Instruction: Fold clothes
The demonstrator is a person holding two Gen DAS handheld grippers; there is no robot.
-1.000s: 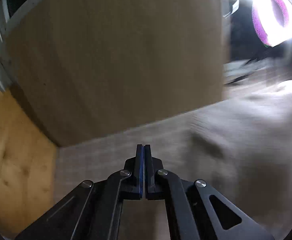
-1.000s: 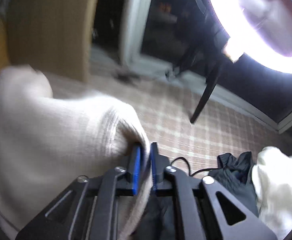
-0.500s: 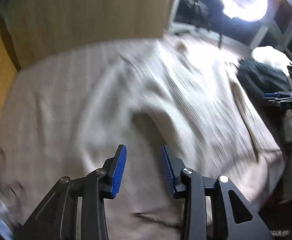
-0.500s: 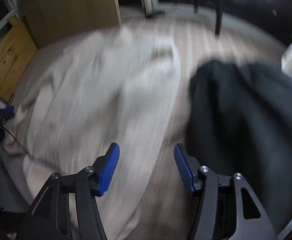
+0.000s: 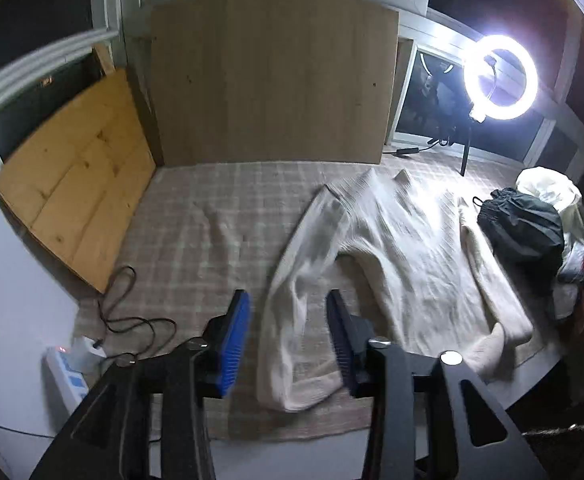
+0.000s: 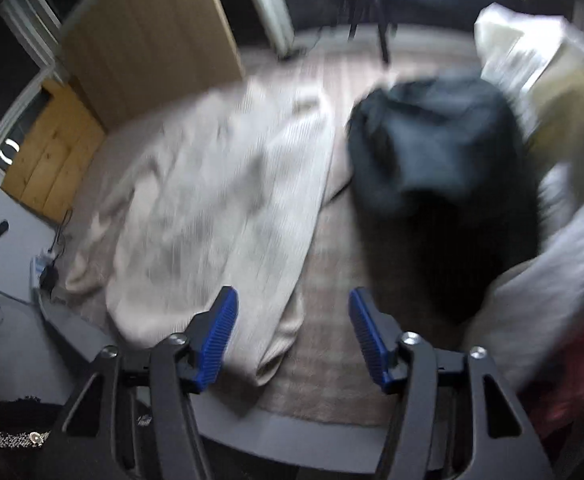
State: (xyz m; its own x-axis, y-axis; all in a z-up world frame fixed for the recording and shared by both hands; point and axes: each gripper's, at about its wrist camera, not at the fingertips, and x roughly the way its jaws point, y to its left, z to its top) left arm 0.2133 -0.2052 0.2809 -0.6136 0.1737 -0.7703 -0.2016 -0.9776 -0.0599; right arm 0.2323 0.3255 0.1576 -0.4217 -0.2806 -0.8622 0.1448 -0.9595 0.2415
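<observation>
Sweater [image 5: 403,248] now lies spread flat on the checked blanket [image 5: 196,232], released a second ago; left gripper [image 5: 288,336] and right gripper [image 6: 292,334] hover apart and empty near its hem, ready for folding

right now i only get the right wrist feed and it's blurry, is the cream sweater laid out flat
Observer: Mostly. In the left wrist view the cream sweater lies spread on the checked blanket, collar toward the wooden board.
Operator: sleeves out or tucked
Observer: Out. The left sleeve runs down toward the left gripper, whose jaws are open and hold nothing.
Operator: anything on the far left i can't see
Observer: A black cable trails off the blanket's left edge to a white power strip.
</observation>
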